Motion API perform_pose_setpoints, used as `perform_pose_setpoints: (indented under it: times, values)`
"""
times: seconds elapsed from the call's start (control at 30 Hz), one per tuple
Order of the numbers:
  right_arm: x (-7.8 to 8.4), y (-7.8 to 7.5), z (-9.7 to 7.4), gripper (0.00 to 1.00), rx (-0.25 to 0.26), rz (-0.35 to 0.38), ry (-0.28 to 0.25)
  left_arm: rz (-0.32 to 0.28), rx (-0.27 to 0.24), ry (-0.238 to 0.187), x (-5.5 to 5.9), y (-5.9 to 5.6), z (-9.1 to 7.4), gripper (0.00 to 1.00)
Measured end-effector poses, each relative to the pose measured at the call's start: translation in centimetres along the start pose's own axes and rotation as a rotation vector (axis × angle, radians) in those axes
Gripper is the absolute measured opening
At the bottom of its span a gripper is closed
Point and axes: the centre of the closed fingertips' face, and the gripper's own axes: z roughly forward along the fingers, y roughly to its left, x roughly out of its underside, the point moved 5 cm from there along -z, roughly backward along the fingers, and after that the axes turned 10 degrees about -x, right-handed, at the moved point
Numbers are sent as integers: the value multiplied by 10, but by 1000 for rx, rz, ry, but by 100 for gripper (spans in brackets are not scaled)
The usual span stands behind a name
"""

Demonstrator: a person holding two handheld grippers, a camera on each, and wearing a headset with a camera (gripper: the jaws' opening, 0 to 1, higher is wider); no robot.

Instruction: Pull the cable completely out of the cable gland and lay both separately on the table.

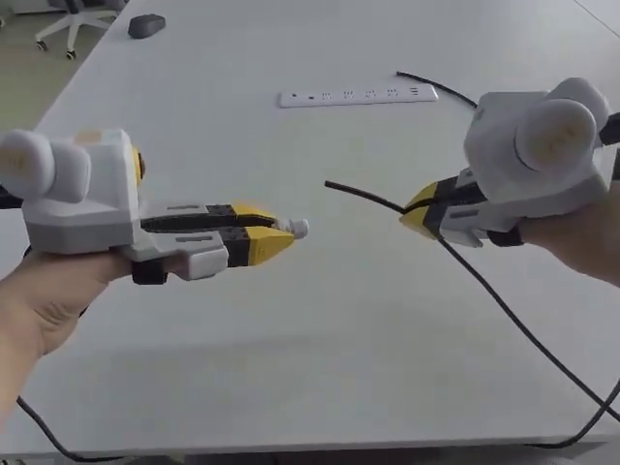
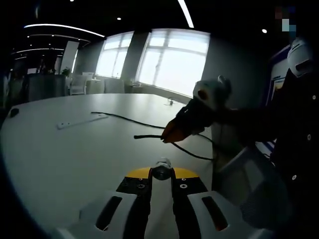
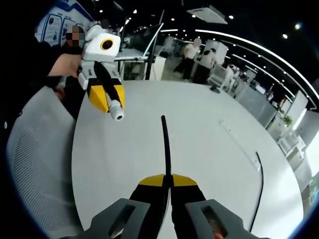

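The small white cable gland (image 1: 296, 229) sticks out from the yellow tips of my left gripper (image 1: 281, 235), which is shut on it; it sits between the jaws in the left gripper view (image 2: 162, 168) and shows in the right gripper view (image 3: 118, 115). My right gripper (image 1: 415, 215) is shut on the black cable (image 1: 358, 195), whose free end pokes left past the jaws, a short gap from the gland. The cable (image 3: 165, 144) runs straight out from the right jaws; its other length (image 1: 523, 334) trails down off the table's near right edge. Both grippers hover above the table.
A white power strip (image 1: 356, 95) lies at the far middle of the white table (image 1: 320, 329), with a black lead (image 1: 436, 87) beside it. A dark mouse (image 1: 146, 25) rests at the far left. An office chair (image 1: 73, 19) stands beyond. People stand in the background of the right gripper view.
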Motion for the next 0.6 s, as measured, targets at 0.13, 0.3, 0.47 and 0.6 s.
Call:
perform_pose_setpoints:
  times: [0.13, 0.3, 0.47, 0.6]
  values:
    - [-14, -10, 10, 0, 19, 16, -17, -12, -6, -6, 3, 0, -2, 15]
    - [-33, -16, 25, 0, 14, 62, -72, -11, -6, 1, 8, 0, -6, 15]
    - [-47, -15, 44, 0, -10, 62, -81, -23, -16, -3, 12, 5, -11, 15]
    - [-52, -13, 58, 0, -33, 73, -81, -29, -18, -3, 14, 7, -13, 15]
